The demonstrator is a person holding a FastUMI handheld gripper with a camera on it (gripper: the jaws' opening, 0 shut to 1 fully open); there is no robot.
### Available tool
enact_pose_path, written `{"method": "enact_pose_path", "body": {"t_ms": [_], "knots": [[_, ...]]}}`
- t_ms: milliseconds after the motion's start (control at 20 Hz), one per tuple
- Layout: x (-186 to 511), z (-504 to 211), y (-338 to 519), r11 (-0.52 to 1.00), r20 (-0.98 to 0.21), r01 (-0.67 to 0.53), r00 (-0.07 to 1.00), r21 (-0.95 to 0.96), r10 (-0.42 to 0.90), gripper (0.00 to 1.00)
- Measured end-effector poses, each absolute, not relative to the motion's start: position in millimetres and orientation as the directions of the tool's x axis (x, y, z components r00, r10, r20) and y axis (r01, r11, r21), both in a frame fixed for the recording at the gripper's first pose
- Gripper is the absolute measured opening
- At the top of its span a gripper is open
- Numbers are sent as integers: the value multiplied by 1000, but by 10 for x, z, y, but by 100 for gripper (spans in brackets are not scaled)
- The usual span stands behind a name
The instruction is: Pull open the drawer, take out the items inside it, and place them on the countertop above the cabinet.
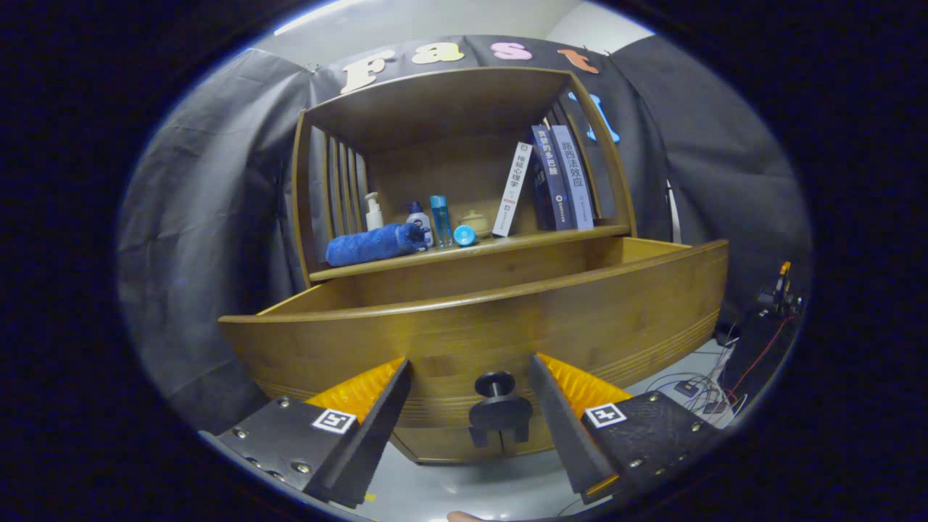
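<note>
Black cloth is hanging behind a wooden cabinet (464, 181) that is occupying the middle of the frame, its open shelf carrying a rolled blue towel (373, 244), a few small bottles (428, 221) and some leaning books (554, 177). Below the shelf, the drawer (478, 326) is standing pulled out toward the camera, its long axis running left to right across the centre and its front panel facing the viewer. Its dark knob (499, 406) is sitting at lower centre, between the fingers and touched by neither.

The gripper (470, 406) is spread wide at the bottom of the frame, holding nothing.

Judging by this, the pulling step is looking done or nearly so, and the taking-out step is coming up. The drawer's inside is hidden below its front edge, so I cannot tell what is lying in it. The next move is probably calling for lifting the gripper over that front edge and tilting down into the cavity.
</note>
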State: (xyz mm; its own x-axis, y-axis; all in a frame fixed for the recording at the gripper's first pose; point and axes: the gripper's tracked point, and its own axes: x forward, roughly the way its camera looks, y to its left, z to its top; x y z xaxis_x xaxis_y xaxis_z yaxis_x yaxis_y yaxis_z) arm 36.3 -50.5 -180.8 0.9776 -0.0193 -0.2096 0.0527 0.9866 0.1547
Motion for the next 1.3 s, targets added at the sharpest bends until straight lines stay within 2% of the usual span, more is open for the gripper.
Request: {"method": "enact_pose_path", "body": {"t_ms": [250, 800, 1300], "knots": [[751, -1731, -496, 985, -201, 57, 979, 165, -23, 99], [1569, -1878, -464, 996, -309, 64, 950, 70, -39, 99], [2004, -1886, -465, 996, -309, 66, 950, 65, -43, 99]]}}
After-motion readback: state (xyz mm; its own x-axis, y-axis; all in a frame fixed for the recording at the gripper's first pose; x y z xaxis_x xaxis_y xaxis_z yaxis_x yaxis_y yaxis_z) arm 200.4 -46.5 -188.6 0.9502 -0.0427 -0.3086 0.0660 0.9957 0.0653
